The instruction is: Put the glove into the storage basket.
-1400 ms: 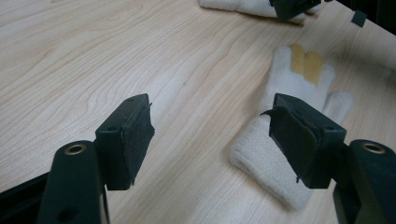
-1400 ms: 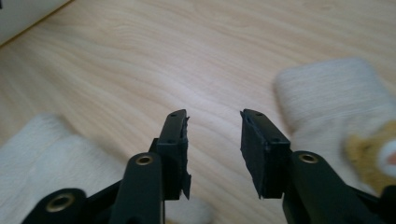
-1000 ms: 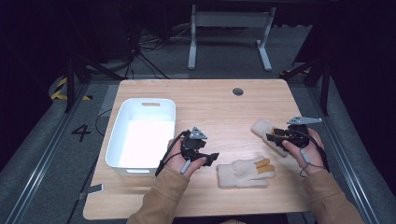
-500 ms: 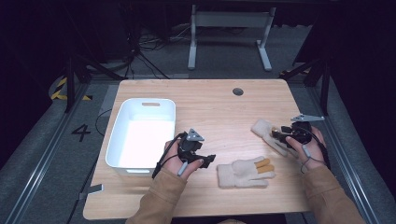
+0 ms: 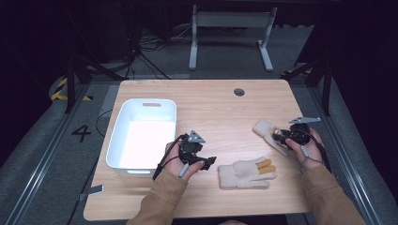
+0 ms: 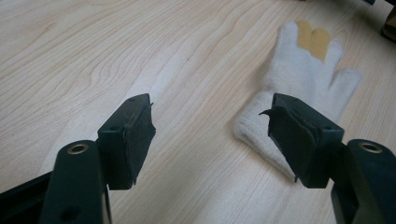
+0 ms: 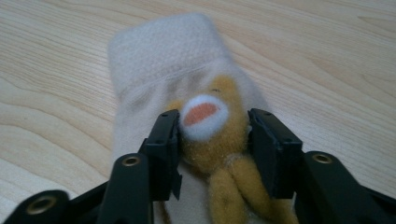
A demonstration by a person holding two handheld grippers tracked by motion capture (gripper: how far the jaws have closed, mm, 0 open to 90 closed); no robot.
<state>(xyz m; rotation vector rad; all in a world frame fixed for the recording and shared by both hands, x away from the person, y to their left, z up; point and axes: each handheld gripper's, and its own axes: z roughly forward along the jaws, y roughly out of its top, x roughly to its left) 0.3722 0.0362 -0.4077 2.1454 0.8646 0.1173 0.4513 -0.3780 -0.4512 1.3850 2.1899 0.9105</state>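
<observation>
Wooden table (image 5: 206, 105) with a white bin (image 5: 143, 133) at its left. One cream glove (image 5: 244, 173) lies flat near the front edge, just beside the left gripper (image 5: 210, 161), jaws spread on nothing. The right gripper (image 5: 278, 137), jaws just closing, pinches the second glove (image 7: 187, 88) at its yellow patch.

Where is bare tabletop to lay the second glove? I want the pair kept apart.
Free: the far table strip beyond the white bin, and the middle between both grippers. Crowded: near the right gripper and the flat glove.
</observation>
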